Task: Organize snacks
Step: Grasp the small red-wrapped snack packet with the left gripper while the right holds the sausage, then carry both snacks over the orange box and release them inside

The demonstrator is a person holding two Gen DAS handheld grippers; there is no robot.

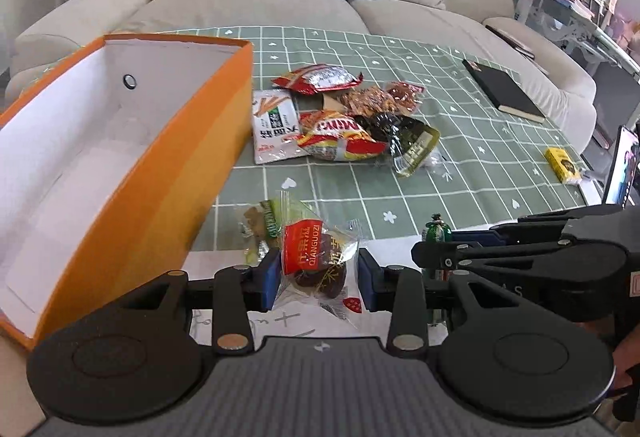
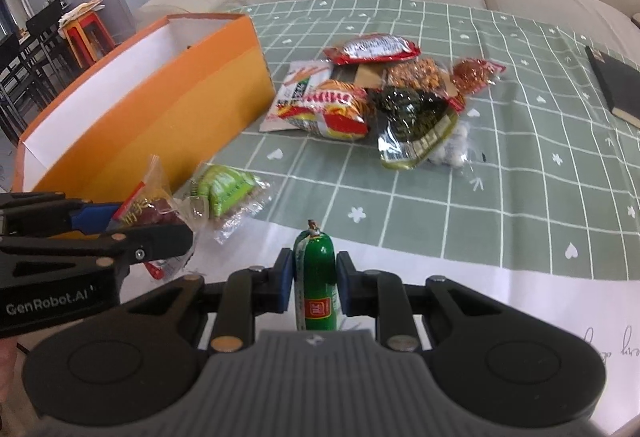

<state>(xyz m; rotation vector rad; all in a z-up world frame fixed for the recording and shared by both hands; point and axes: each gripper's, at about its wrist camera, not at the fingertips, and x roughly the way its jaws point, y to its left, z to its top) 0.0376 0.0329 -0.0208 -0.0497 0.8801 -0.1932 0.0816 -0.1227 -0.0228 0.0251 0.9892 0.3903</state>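
Orange box [image 1: 132, 141] at left empty — nothing sorted yet. Left gripper [image 1: 319, 277] clamps red date packet [image 1: 310, 257]; right gripper [image 2: 311, 283] pinches green sausage [image 2: 316, 277]. Snack pile [image 1: 344, 117] waits far-centre.

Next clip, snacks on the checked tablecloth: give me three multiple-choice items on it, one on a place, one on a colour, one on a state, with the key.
1. Which side of the snack pile is the orange box on, in both views?
A. left
B. right
C. behind

2. What colour is the sausage in the right gripper?
A. red
B. green
C. yellow

3. What is the left gripper doing?
A. standing open over nothing
B. shut on a clear date packet
C. holding the black notebook

Key: A, the box stands left of the pile; B, its wrapper is green; B, the packet sits pinched between the blue pads.
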